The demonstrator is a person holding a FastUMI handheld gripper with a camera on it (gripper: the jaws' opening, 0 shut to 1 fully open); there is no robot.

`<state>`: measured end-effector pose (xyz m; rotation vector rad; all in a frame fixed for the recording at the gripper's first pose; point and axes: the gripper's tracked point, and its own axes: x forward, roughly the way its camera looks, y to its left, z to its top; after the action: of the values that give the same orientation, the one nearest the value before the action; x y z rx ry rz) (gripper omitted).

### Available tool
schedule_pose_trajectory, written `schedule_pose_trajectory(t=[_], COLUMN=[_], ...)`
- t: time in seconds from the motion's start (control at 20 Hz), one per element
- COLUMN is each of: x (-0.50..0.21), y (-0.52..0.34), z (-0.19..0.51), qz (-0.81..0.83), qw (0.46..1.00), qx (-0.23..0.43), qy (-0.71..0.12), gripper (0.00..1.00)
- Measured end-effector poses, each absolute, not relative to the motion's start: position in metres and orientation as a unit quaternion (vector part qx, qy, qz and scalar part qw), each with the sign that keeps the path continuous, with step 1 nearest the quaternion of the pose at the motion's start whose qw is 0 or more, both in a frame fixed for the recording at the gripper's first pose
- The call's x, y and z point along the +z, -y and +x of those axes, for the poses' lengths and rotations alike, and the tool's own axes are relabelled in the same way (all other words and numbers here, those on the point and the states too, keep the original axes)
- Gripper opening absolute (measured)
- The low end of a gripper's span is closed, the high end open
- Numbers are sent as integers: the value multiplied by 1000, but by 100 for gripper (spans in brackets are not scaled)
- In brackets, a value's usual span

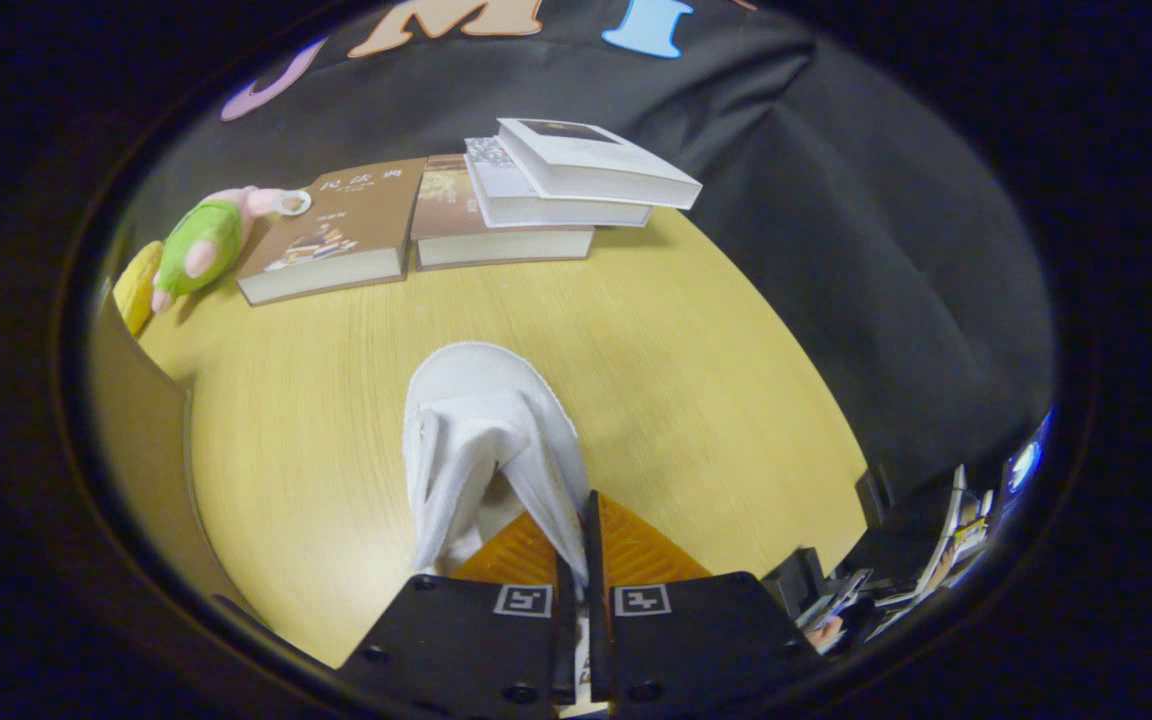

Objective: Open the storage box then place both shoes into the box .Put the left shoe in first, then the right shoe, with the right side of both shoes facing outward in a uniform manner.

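The gripper [576, 545] had its two fingers pressed together on the rim of a white slipper [481, 440], pinching the thin wall of fabric at the heel end between them. By my reading the step in hand was carrying one shoe toward the box; whether this was the left or the right shoe could not be told. The slipper hung out ahead of the fingers with its rounded toe pointing away, over the wooden table [676, 370]; whether its sole touched the table could not be told.

The slipper was soft, pale cloth with a stitched edge around the toe, and its upper sagged and folded inward, so it would likely flop if the pinch loosened.

A tan panel [141, 440] stood to the left of the slipper, possibly part of the box. The next move called for swinging the slipper to the box with a firm pinch. Beyond the slipper lay stacked books [496, 200] and a green plush toy [201, 245].
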<state>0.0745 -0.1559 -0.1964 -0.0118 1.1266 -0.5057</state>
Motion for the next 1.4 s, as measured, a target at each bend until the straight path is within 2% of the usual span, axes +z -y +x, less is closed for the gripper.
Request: schedule_pose_trajectory(t=[0.4,0.6,0.85,1.05,1.4], x=[-91,-34,26,53,54], y=[129,86,11,-65,-168], z=[79,85,108,122,128], qz=[-13,5,22,69,104], qw=[852,888,937,961,957], qx=[-253,-220,-129,-25,80], qy=[-457,-403,-323,-268,-257], gripper=[8,8,8,8,8])
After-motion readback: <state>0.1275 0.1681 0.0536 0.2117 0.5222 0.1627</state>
